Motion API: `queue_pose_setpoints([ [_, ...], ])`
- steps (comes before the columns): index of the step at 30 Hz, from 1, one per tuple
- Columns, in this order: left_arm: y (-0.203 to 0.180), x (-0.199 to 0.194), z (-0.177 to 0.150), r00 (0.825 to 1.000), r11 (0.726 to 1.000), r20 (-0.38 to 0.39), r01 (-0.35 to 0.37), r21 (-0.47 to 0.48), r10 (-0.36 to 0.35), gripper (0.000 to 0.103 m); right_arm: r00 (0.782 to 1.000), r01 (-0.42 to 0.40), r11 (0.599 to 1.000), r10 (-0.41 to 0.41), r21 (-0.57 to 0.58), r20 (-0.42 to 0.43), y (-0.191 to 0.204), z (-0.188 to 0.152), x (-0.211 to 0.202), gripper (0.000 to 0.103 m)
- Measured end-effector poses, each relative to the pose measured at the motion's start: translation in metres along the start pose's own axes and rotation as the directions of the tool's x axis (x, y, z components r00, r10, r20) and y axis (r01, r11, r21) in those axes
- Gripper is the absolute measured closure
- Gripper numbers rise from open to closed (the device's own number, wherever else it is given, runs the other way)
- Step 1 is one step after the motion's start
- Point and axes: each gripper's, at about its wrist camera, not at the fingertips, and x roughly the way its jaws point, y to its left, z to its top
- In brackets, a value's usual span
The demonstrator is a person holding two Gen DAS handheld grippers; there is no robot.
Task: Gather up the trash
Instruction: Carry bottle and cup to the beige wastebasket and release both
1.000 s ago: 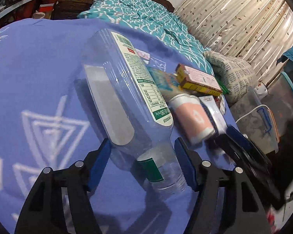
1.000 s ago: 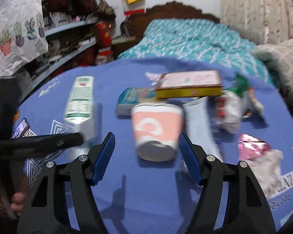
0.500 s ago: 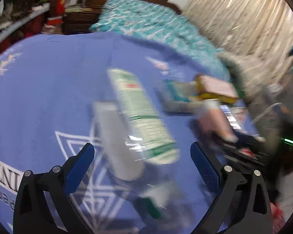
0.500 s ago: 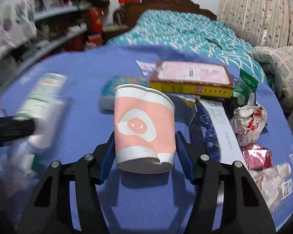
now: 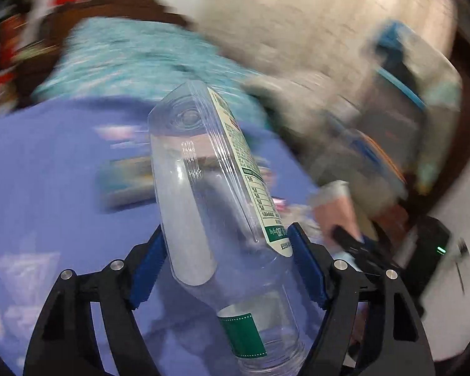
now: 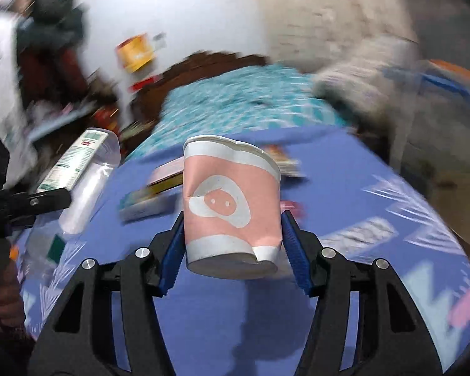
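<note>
My left gripper (image 5: 225, 250) is shut on a clear plastic bottle (image 5: 210, 188) with a green and white label, held off the blue tablecloth (image 5: 47, 172), neck toward the camera. The bottle also shows in the right wrist view (image 6: 84, 172). My right gripper (image 6: 232, 235) is shut on a pink and white paper cup (image 6: 232, 200), dented at the side, lifted above the cloth (image 6: 360, 235). The cup shows blurred in the left wrist view (image 5: 335, 213).
A yellow box and a teal packet (image 6: 153, 197) lie blurred on the cloth behind the cup. A bed with a teal cover (image 6: 235, 100) stands beyond the table. Clear storage bins (image 5: 391, 131) stand at the right.
Both grippers have closed and lifted: the left on the bottle, which it straddled open half a second ago, the right on the cup. Both views now swing fast and blur.
</note>
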Motion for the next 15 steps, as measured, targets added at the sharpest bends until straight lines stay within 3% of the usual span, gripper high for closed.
queue_pose_setpoints([
  [2,-0.041,0.034,0.012,0.992,0.993,-0.079,0.099,0.065,-0.094,0.031,0.998,0.059,0.992,-0.063,0.115,0.029,-0.055,0.002,-0.017,0.043],
  [4,-0.100,0.086,0.023,0.956,0.961,-0.206,0.238,0.140,-0.206,0.031,0.991,0.116,0.967,-0.129,0.226,0.041,-0.107,0.002,-0.032,0.043],
  [5,-0.120,0.105,0.025,0.942,0.949,-0.248,0.271,0.163,-0.226,0.031,0.985,0.150,0.945,-0.168,0.291,0.038,-0.140,0.000,-0.040,0.043],
  [6,-0.154,0.140,0.029,0.912,0.925,-0.324,0.326,0.197,-0.253,0.031,0.980,0.176,0.928,-0.196,0.327,0.029,-0.161,0.000,-0.045,0.043],
  [8,-0.194,0.183,0.029,0.870,0.898,-0.412,0.382,0.218,-0.270,0.031,0.968,0.230,0.885,-0.250,0.404,-0.003,-0.208,-0.003,-0.051,0.042],
  [10,-0.237,0.242,0.029,0.811,0.874,-0.518,0.433,0.219,-0.272,0.031,0.963,0.251,0.839,-0.265,0.482,-0.041,-0.253,-0.005,-0.053,0.042],
  [11,-0.255,0.268,0.029,0.789,0.867,-0.556,0.446,0.224,-0.262,0.031,0.960,0.265,0.823,-0.275,0.502,-0.056,-0.269,-0.005,-0.053,0.042],
  [15,-0.297,0.337,0.020,0.738,0.858,-0.645,0.450,0.248,-0.200,0.030,0.953,0.294,0.799,-0.290,0.525,-0.093,-0.303,-0.001,-0.043,0.040],
])
